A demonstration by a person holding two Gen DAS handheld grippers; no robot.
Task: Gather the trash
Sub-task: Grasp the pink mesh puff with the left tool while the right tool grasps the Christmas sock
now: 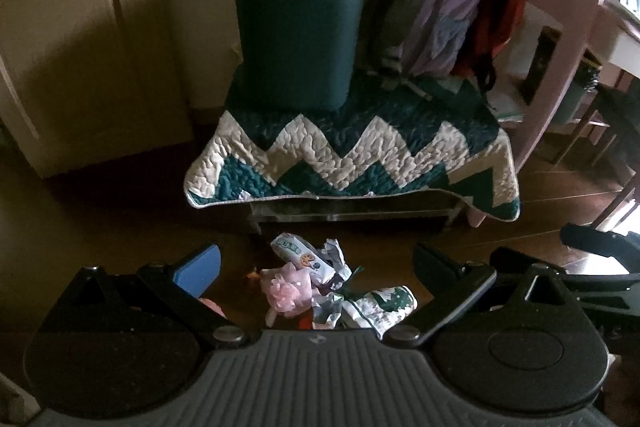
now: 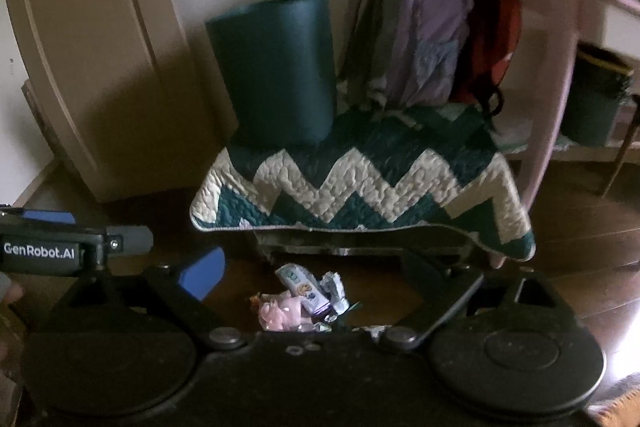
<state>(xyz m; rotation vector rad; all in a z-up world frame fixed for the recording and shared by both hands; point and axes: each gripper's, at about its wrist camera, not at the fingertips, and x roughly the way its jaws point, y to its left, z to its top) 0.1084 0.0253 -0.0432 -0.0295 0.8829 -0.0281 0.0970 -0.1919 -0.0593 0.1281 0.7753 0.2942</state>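
Note:
A small pile of trash lies on the dark wooden floor in front of a low bench: a white printed wrapper point(image 1: 300, 257), a crumpled pink piece point(image 1: 286, 291) and a green-and-white packet point(image 1: 380, 307). My left gripper point(image 1: 316, 267) hovers over the pile, open, its fingers wide on either side and touching nothing. The right wrist view shows the same pile point(image 2: 304, 297) low between the fingers of my right gripper point(image 2: 314, 271), which is also open and empty. A dark green bin point(image 1: 298, 27) point(image 2: 276, 67) stands upright on the bench.
A green-and-white zigzag quilt point(image 1: 348, 155) covers the bench. A purple backpack point(image 1: 432, 7) and a red bag point(image 1: 500, 15) lean beside the bin. A pink chair point(image 1: 560, 35) stands to the right and a cream door point(image 2: 100, 47) to the left. The left gripper's body point(image 2: 60, 247) shows at the right view's left edge.

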